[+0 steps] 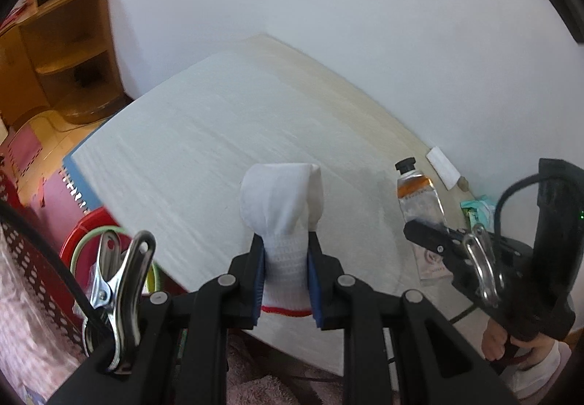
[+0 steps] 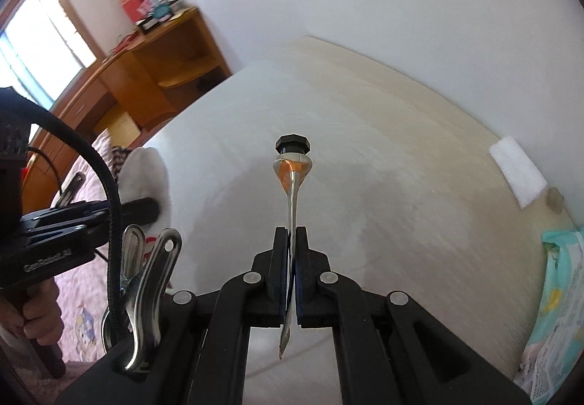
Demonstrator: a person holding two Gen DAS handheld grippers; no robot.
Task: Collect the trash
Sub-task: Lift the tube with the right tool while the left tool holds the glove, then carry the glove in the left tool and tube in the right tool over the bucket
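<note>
My left gripper (image 1: 286,240) is shut on a white knitted sock with a red hem (image 1: 281,193), pinched between the blue pads and held above the pale table (image 1: 219,120). The sock's toe end bulges beyond the fingertips. In the right wrist view my right gripper (image 2: 292,233) is shut on the flat tail of a squeezed metal tube (image 2: 292,168) with a black cap and an orange band. That tube (image 1: 419,197) and the right gripper (image 1: 430,240) also show at the right of the left wrist view. The left gripper (image 2: 146,208) and sock (image 2: 144,175) show at the left of the right wrist view.
A folded white paper (image 2: 518,171) and a small brown lump (image 2: 554,199) lie by the wall. A teal wipes pack (image 2: 554,295) sits at the table's right end. A wooden shelf unit (image 1: 65,51) stands in the corner. A red tub (image 1: 91,240) and a spiral notebook (image 1: 78,186) are beside the table's left edge.
</note>
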